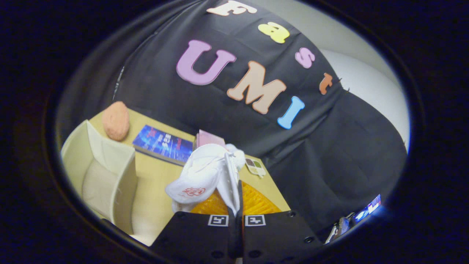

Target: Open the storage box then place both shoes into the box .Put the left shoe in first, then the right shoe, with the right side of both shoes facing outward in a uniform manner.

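Observation:
A white shoe [205, 176] with a small red mark on it hangs from my gripper [236, 205], lifted above the wooden table [154, 176]. The two fingers are pressed together on a thin edge of the shoe, which droops ahead of them and to the left. The cream storage box [106, 176] stands open to the left of the fingers, its inside bare. Which shoe of the pair this is, I cannot tell.
A blue book [163, 145] lies flat beyond the box, with a pink rounded object [116, 120] at the table's far corner. A pink box [209, 138] sits behind the shoe and a small card [255, 167] to its right. An orange ribbed thing [253, 201] lies under the fingers.

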Action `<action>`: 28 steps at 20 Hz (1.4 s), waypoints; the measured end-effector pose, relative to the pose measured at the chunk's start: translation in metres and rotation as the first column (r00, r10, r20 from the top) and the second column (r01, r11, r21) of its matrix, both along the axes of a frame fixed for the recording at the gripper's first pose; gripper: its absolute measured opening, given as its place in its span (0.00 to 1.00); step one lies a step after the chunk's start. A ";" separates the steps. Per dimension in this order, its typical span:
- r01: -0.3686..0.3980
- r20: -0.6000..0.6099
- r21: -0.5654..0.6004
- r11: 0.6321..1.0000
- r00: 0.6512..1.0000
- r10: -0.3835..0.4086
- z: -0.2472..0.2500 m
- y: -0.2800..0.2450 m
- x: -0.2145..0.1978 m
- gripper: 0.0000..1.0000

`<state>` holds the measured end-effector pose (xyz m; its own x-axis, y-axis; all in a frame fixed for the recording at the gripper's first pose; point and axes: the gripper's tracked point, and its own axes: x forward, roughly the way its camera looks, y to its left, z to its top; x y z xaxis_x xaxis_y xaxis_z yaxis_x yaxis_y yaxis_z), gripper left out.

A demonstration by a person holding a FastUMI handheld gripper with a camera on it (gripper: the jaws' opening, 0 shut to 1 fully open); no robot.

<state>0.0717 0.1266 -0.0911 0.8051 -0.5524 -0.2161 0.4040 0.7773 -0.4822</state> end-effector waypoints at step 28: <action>0.022 -0.357 0.464 0.886 0.919 0.165 -0.159 0.256 0.034 0.05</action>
<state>0.1055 0.3828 -0.2503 0.6433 -0.2630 -0.7190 0.1989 0.9643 -0.1748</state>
